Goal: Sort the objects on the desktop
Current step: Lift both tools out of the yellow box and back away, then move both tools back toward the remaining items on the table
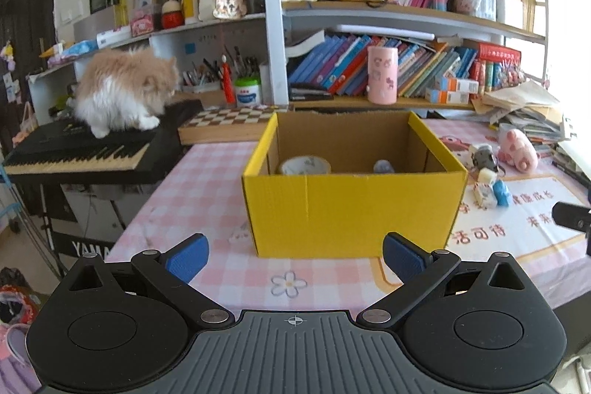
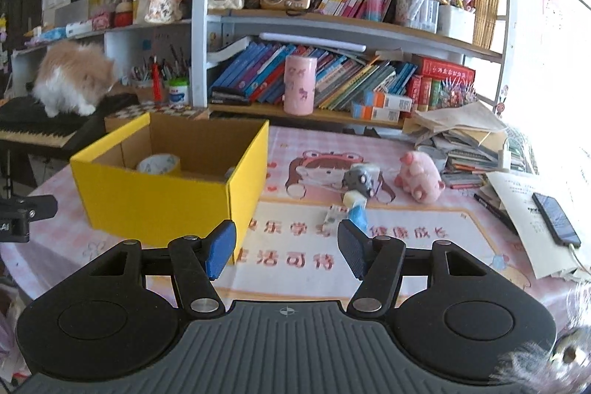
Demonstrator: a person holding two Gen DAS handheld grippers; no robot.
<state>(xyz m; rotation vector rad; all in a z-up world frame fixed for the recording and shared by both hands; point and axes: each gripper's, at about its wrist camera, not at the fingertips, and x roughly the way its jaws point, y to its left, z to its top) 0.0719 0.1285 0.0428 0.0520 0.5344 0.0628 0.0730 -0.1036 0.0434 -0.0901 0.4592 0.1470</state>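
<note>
While nothing sits between either pair of blue pads, both tools hang over the near edge of the pink checked tablecloth [image 1: 207, 180] with jaws apart: the left gripper [image 1: 293, 259] spread wide in the lower middle of its view, facing the front wall of the yellow box [image 1: 351, 209]; the right gripper [image 2: 286, 248] opened more narrowly, with bare cloth and printed lettering just beyond its tips.

Next out, right of centre in the right wrist view, lies a tight cluster of small items: a blue piece [image 2: 359, 217] touching a white patterned block [image 2: 332, 215], a pale cube [image 2: 352, 199] behind them, and a grey toy [image 2: 360, 181] further back. These look light, hard and somewhat slick; I judge each is best pinched across its short sides, one at a time, since they crowd one another and a wide approach could scatter them. To their right, the pink plush pig [image 2: 421, 178] looks soft and squashy, so a grip across its middle should hold without harm.

At left centre of that view, the box has an open top and stiff cardboard walls. It already holds a tape roll [image 2: 159, 164] and something bluish at its right corner, too hidden to name. Its rim stands above the cluster, so a carried item would need lifting clear of the yellow edge.

Room is good between cluster and box; rightward, a phone [image 2: 556, 218] on papers and a book heap crowd the margin. At far left a cat [image 1: 125, 91] stands on a keyboard [image 1: 77, 154].
</note>
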